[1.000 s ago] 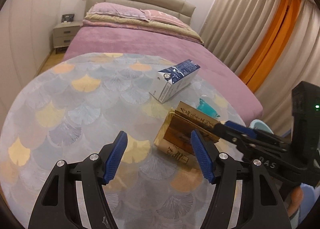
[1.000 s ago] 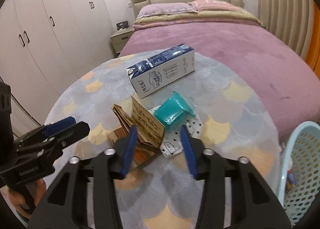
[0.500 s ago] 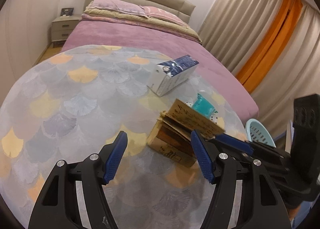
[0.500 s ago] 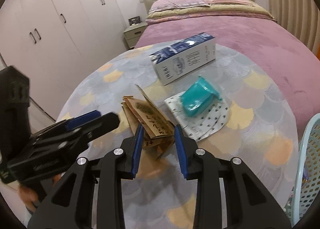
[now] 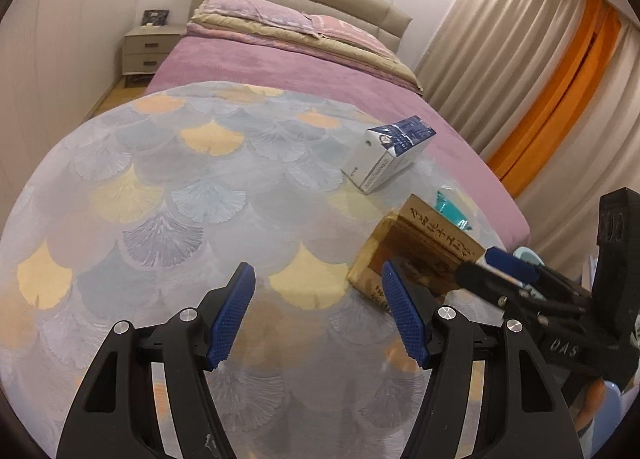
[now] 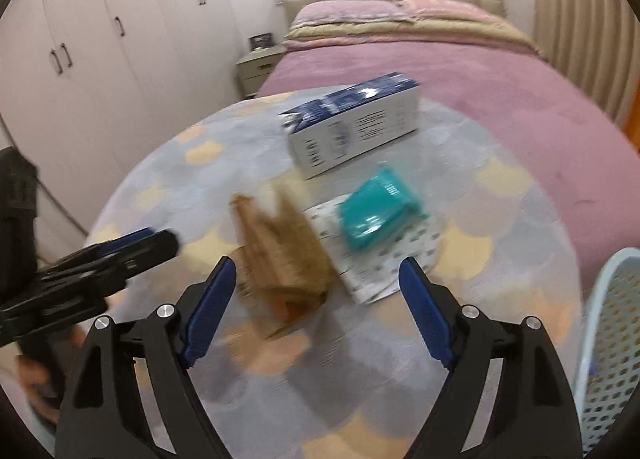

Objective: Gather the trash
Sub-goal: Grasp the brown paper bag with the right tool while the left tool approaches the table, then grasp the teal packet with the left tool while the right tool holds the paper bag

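Trash lies ahead of both pairs of fingers on the round table (image 6: 460,391), whose cloth has a fan pattern. We see a pale blue perforated basket (image 6: 612,343) to the right of our right gripper (image 6: 318,279); its contents cannot be made out. Beyond the right fingers lies a blue-and-white carton (image 6: 352,127) on its side, its print too blurred to read. Between and just beyond those fingers sits a crumpled brown paper bag (image 6: 284,259), bearing Chinese characters in the left view. A teal packet (image 6: 376,211) rests on spotted white paper (image 6: 384,271). Both our grippers gape wide, gripping nothing; the left gripper (image 5: 318,299) hovers left of the bag.
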A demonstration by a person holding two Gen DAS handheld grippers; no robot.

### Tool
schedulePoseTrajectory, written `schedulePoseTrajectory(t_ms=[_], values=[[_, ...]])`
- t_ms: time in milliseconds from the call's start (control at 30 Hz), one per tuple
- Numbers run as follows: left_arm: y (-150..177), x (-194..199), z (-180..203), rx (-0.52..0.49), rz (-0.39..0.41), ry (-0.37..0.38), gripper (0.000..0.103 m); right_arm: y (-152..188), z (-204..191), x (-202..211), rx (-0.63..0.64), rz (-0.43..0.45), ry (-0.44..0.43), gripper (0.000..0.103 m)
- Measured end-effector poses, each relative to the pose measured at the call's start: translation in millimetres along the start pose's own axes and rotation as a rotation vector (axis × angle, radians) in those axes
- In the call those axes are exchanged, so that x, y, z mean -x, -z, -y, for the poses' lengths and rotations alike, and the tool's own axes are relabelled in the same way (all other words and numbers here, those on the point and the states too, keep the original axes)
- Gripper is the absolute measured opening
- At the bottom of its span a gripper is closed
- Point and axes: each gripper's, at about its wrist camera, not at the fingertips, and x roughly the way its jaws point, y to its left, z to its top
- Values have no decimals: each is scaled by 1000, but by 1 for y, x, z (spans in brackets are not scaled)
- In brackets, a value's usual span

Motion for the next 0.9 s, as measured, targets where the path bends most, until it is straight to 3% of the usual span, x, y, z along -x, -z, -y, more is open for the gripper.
schedulePoseTrajectory(t_ms=[333, 400, 433, 533, 600, 667, 900], values=[[3, -2, -12, 23, 75, -18, 64, -3, 2, -20, 54, 24, 10, 78], [4, -3, -12, 22, 66, -17, 64, -4, 2, -28, 47, -8, 4, 51], [4, -3, -11, 16, 68, -19, 64, -5, 1, -33, 50, -34, -8, 43], [4, -3, -6, -11, 69, -33, 64, -3, -3, -31, 66, -29, -46, 35], [4, -3, -1, -32, 66, -43, 64, -1, -1, -29, 47, -26, -91, 15], [4, -3, 4, -48, 56, -36, 64, 2, 6, -22, 15, -11, -99, 6], [-12, -2, 46, -182, 47, 5, 60, 19, 49, 25, -146, 89, -23, 4]])
